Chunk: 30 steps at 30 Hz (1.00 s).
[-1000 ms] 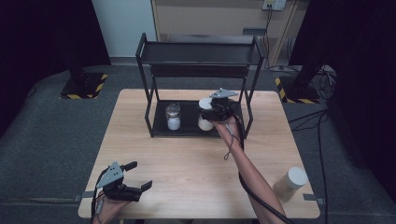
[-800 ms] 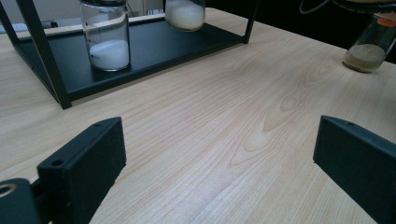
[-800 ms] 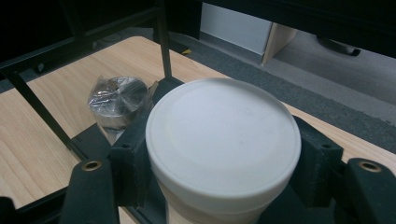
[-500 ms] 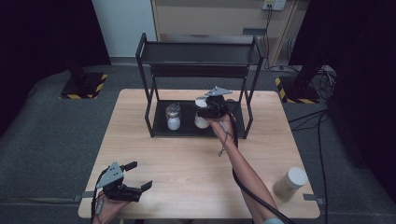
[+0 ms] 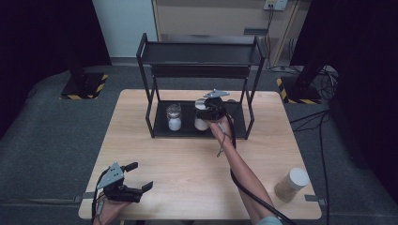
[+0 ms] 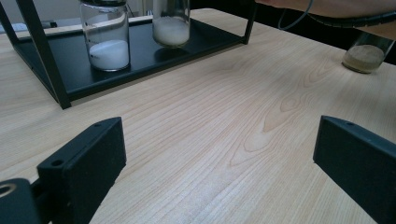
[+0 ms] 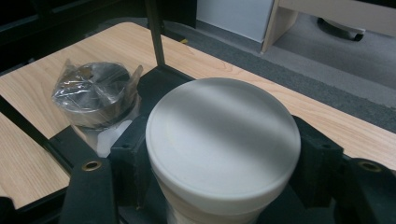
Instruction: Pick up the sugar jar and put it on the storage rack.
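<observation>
— Right gripper (image 5: 206, 108) clamped on the white-lidded jar (image 5: 201, 116), jaws snug against both sides just under the lid (image 7: 223, 140). Reaching into the lower shelf (image 5: 234, 123) of the black rack (image 5: 199, 52), jar low over the tray, just beside the plastic-wrapped jar (image 5: 174, 117) with white powder.

— Touching the tray yet?

— Looks seated from the left gripper view, base (image 6: 171, 31) down on the black shelf, but hard to say for certain. Best handled by lowering straight, keeping upright, leaving a gap to the wrapped jar (image 7: 95, 95), and minding the rack's upright post (image 7: 155, 32) just behind. Then opening wide enough to clear the lid before backing out level, under the upper shelf.

— And the other hand?

— Left gripper (image 5: 126, 180) idle near the front-left corner of the table, jaws spread wide, nothing between them. Only bare wood ahead of it.

— Anything else waiting?

— Third jar (image 5: 291, 183), pale lid and tan contents, standing at the front-right corner, well apart from the rack. Probably next to go.

— Surface and surroundings?

— Light wooden tabletop (image 5: 187, 164), smooth grain, good footing for glass. Grey carpet (image 5: 47, 140) all round, dark curtains either side, hazard-striped stand bases (image 5: 82, 89) behind, cables (image 5: 319, 122) trailing on the right.
</observation>
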Each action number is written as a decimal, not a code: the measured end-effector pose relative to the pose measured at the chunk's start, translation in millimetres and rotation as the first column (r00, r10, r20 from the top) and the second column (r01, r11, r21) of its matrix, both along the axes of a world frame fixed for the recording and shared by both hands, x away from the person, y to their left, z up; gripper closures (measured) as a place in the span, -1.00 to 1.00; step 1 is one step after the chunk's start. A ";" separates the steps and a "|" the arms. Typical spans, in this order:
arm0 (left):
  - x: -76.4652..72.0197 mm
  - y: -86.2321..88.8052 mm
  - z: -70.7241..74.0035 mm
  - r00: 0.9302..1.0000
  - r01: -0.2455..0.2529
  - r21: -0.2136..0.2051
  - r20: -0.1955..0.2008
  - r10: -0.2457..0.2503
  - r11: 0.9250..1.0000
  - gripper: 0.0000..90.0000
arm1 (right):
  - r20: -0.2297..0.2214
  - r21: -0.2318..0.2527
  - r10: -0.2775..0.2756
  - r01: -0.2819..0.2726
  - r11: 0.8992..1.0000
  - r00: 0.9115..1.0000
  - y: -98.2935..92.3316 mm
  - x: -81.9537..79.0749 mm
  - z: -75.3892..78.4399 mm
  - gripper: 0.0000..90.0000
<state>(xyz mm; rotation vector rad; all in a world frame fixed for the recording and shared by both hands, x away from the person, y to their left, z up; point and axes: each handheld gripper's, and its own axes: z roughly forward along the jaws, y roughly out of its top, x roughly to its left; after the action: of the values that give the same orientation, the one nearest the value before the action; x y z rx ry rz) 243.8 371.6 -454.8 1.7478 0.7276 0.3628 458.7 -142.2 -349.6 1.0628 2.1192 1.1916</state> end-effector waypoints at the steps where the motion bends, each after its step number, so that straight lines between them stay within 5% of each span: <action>1: 0.1 0.0 0.0 1.000 0.000 0.000 0.000 0.000 1.000 -0.97 | -0.001 0.001 0.000 0.000 1.000 1.000 0.3 0.7 -1.0 -0.25; 30: -0.2 -0.2 0.0 1.000 0.002 0.001 0.003 -0.002 1.000 -0.97 | -0.002 0.015 0.007 -0.007 1.000 1.000 5.3 3.4 -10.7 -0.26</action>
<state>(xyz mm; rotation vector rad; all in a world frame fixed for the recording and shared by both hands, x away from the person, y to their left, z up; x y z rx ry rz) 243.6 371.4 -454.8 1.7482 0.7240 0.3639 462.1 -136.9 -360.2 1.0639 2.1203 1.2121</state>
